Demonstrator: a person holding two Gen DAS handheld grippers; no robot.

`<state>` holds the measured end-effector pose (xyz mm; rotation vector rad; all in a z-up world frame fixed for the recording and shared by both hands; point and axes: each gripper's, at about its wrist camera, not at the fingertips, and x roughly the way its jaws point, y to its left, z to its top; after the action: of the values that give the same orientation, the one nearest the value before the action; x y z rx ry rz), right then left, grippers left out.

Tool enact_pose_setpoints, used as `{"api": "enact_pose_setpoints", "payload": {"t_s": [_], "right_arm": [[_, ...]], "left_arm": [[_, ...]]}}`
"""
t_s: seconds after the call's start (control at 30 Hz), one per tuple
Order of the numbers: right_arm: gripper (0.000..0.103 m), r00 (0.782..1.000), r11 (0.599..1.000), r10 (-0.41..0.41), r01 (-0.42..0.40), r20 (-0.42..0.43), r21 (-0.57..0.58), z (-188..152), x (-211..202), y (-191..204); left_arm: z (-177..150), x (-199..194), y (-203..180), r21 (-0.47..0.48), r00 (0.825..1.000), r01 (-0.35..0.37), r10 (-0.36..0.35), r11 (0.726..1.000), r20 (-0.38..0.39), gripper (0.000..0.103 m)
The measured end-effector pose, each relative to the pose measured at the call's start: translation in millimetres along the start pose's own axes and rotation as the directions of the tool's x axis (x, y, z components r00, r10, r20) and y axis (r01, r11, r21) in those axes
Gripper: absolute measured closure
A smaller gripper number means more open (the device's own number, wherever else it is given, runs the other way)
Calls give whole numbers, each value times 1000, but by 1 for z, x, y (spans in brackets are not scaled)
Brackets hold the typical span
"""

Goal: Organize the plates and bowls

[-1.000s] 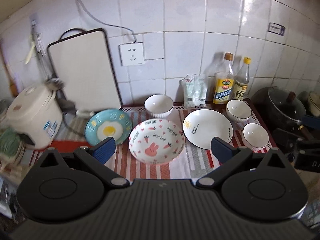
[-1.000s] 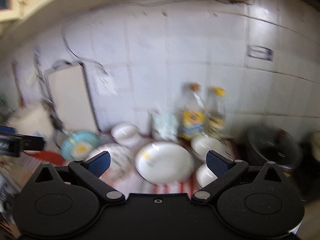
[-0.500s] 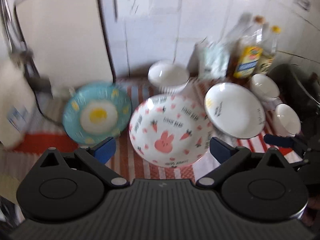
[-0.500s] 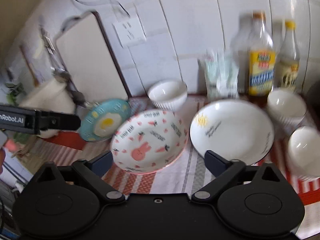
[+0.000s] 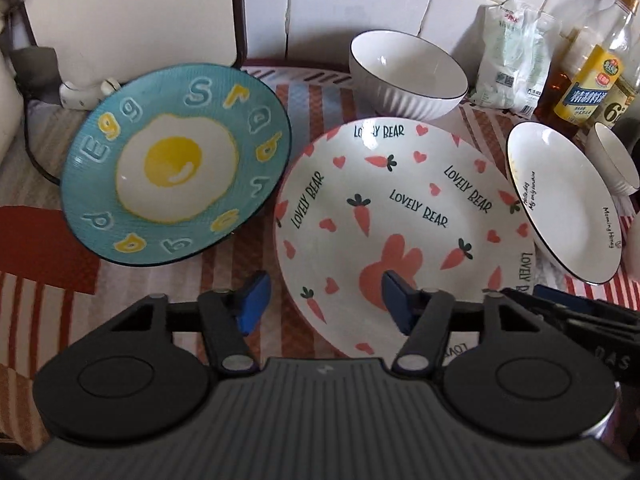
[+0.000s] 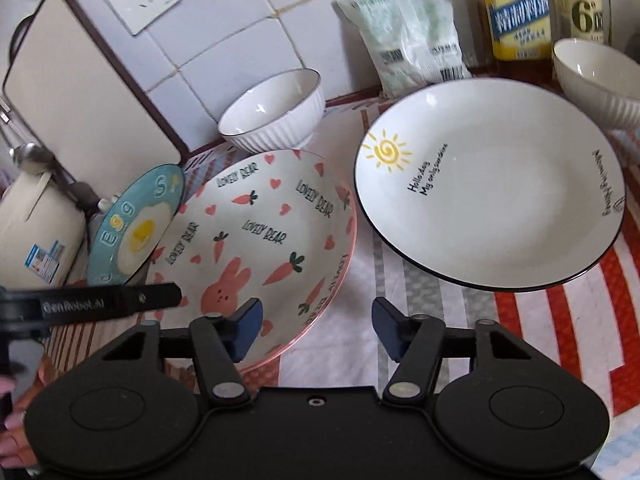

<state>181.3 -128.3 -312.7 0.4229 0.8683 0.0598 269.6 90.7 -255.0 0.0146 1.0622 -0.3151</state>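
Three plates lie in a row on a striped cloth: a teal egg plate (image 5: 176, 188), a pink rabbit-and-carrot plate (image 5: 404, 216) and a white sun plate (image 6: 488, 184). A white ribbed bowl (image 5: 408, 74) stands behind the pink plate, and another white bowl (image 6: 596, 80) stands at the far right. My left gripper (image 5: 324, 304) is open, its jaws straddling the pink plate's near left rim. My right gripper (image 6: 316, 326) is open, low over the cloth between the pink plate (image 6: 256, 248) and the sun plate.
A cutting board (image 6: 80, 92) leans on the tiled wall at the back left, beside a cream rice cooker (image 6: 28, 232). A plastic packet (image 6: 404, 28) and oil bottles (image 5: 592, 84) stand at the back right. The left gripper's body (image 6: 92, 304) shows in the right wrist view.
Both grippers have moved forward and down, close to the plates. Their jaws have narrowed but remain open. The dishes have not moved.
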Motion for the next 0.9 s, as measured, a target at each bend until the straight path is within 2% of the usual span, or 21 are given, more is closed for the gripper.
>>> {"api": "enact_pose_setpoints", "payload": {"t_s": [0.2, 0.33, 0.37, 0.4, 0.53, 0.63, 0.77, 0.9], "right_arm": [[65, 1000, 1000, -11, 11, -7, 19, 5, 13, -1], [65, 1000, 998, -3, 2, 19, 62, 8, 19, -6], [66, 1000, 998, 1, -3, 26, 69, 10, 21, -6], [83, 1000, 998, 2, -3, 27, 59, 11, 23, -5], [84, 1000, 1000, 10, -10, -8, 12, 17, 22, -3], [84, 1000, 999, 16, -16, -7, -44, 18, 13, 4], [83, 999, 997, 13, -16, -37, -72, 14, 4, 7], [83, 999, 995, 7, -11, -39, -95, 3, -11, 7]], "left_arm": [[-1, 11, 5, -19, 1000, 1, -1, 1000, -8, 58], [-7, 22, 17, -114, 1000, 0, 0, 993, 0, 60], [-7, 22, 16, -109, 1000, 1, 0, 994, 7, 61], [-8, 21, 15, -92, 1000, 12, -11, 996, 15, 74], [-12, 16, 11, -20, 999, 4, -3, 1000, 51, 75], [-15, 8, 11, -12, 997, 10, -9, 1000, 73, 77], [-23, -4, 7, 38, 997, -4, 1, 999, 78, 77], [-36, -20, 6, 58, 998, 16, -19, 998, 57, 77]]}}
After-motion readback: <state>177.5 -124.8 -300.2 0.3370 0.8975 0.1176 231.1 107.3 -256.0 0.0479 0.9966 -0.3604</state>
